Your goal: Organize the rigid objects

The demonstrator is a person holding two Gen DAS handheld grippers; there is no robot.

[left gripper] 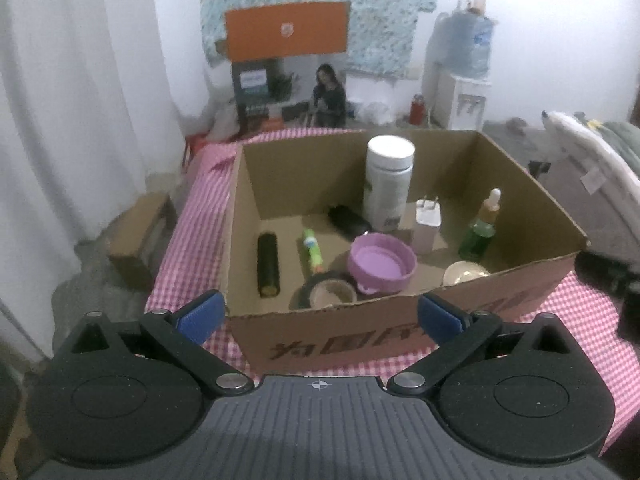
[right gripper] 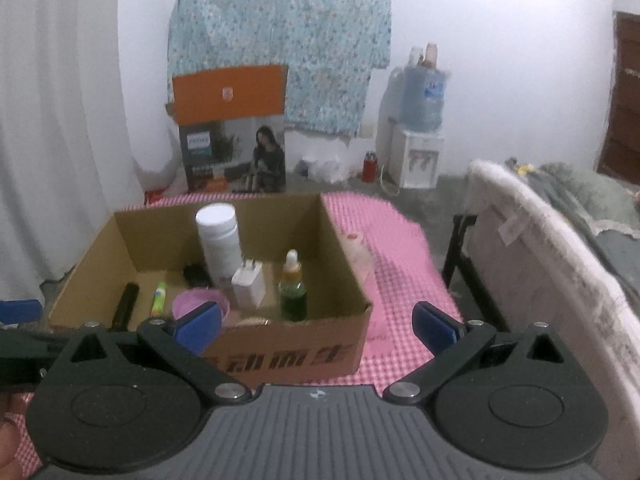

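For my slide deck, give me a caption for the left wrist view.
Open left tongs face a cardboard box holding a white bottle, purple lid and charger.

Left gripper (left gripper: pixel 320 314): grey ribbed central housing with a small crosshair mark, two black rounded discs either side, black linkage arms on silver pivot pins, blue rectangular pads (left gripper: pixel 202 314). Right gripper (right gripper: pixel 318 322): identical build, same blue pads (right gripper: pixel 434 326).
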